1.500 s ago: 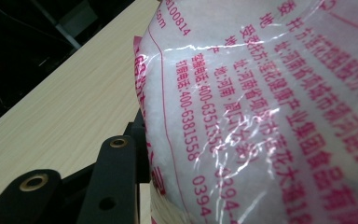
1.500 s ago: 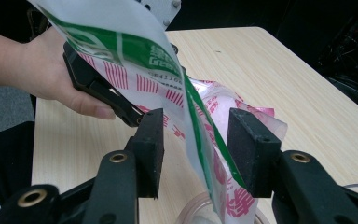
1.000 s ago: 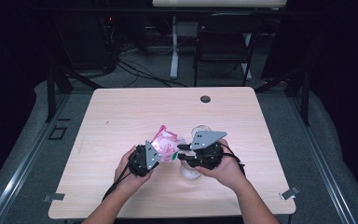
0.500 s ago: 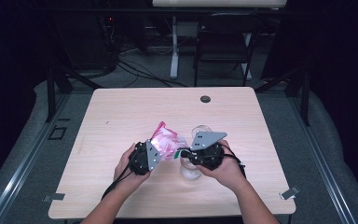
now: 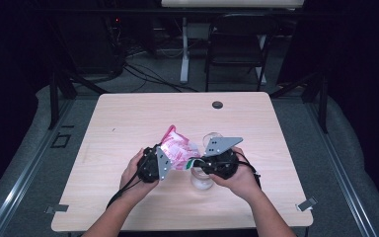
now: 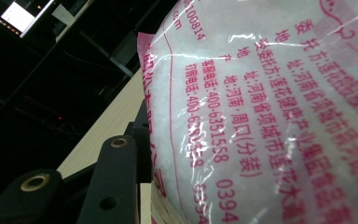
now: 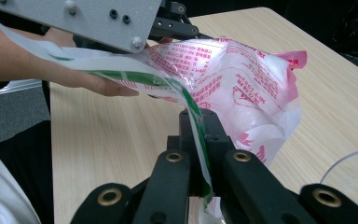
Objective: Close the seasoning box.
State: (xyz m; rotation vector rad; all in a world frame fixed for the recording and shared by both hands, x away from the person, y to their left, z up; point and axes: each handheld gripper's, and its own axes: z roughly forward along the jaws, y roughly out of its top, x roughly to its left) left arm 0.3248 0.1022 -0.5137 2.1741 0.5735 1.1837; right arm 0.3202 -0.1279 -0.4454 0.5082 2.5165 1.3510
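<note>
A pink-and-white plastic bag (image 5: pixel 177 148) full of white grains, printed in red, is held up over the table between both grippers. My left gripper (image 5: pixel 164 160) grips the bag's body; in the left gripper view the bag (image 6: pixel 270 112) presses against one black finger (image 6: pixel 114 177) and hides the other. My right gripper (image 5: pixel 196 163) has just been closing. Its jaws (image 7: pixel 200 126) now pinch the bag's thin green-edged flap (image 7: pixel 121 74), which runs between them. The bag's bulk (image 7: pixel 242 79) hangs just beyond.
Two clear glass vessels stand on the wooden table (image 5: pixel 128 123): one (image 5: pixel 201 178) under the right gripper, the other (image 5: pixel 212 137) behind it. A small dark disc (image 5: pixel 217 104) lies near the far edge. A chair (image 5: pixel 237 54) and cables are beyond the table.
</note>
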